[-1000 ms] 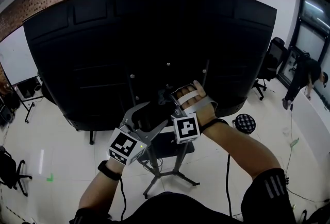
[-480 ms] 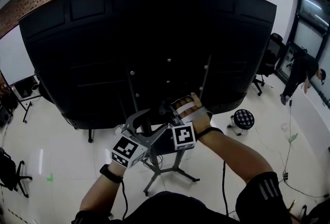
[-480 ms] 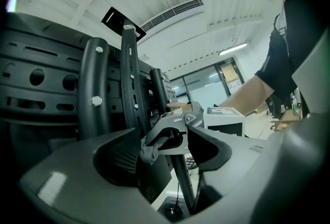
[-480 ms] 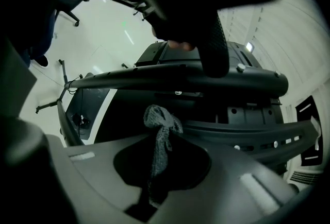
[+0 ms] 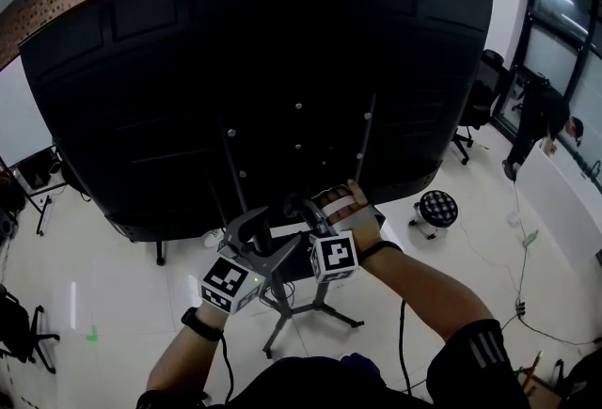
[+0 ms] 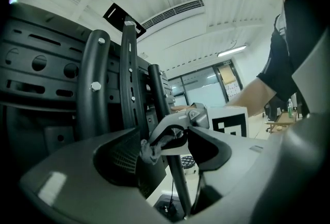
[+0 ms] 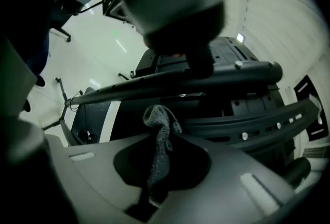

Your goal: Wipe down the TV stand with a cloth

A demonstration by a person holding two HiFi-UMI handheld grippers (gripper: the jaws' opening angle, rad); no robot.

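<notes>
The TV stand (image 5: 320, 311) carries a large black TV (image 5: 254, 69) seen from behind, on black upright bars (image 5: 230, 180). My right gripper (image 5: 299, 208) is shut on a small grey cloth (image 7: 161, 151), and it holds the cloth against a black stand pole (image 7: 180, 81). The left gripper view shows that cloth (image 6: 147, 152) poking out of the right gripper (image 6: 172, 133) beside the pole (image 6: 160, 115). My left gripper (image 5: 273, 233) sits just left of it, open, its two jaws standing either side of the pole without gripping it.
A round stool with a dotted top (image 5: 435, 208) stands right of the stand's legs. An office chair (image 5: 480, 106) and a bending person (image 5: 536, 120) are at the far right. Cables (image 5: 404, 341) trail over the pale floor. Another chair (image 5: 14, 322) is at the lower left.
Both grippers have stayed together at the stand's pole and sit slightly lower and further left in the view. The head view has shifted, and the TV fills more of it.
</notes>
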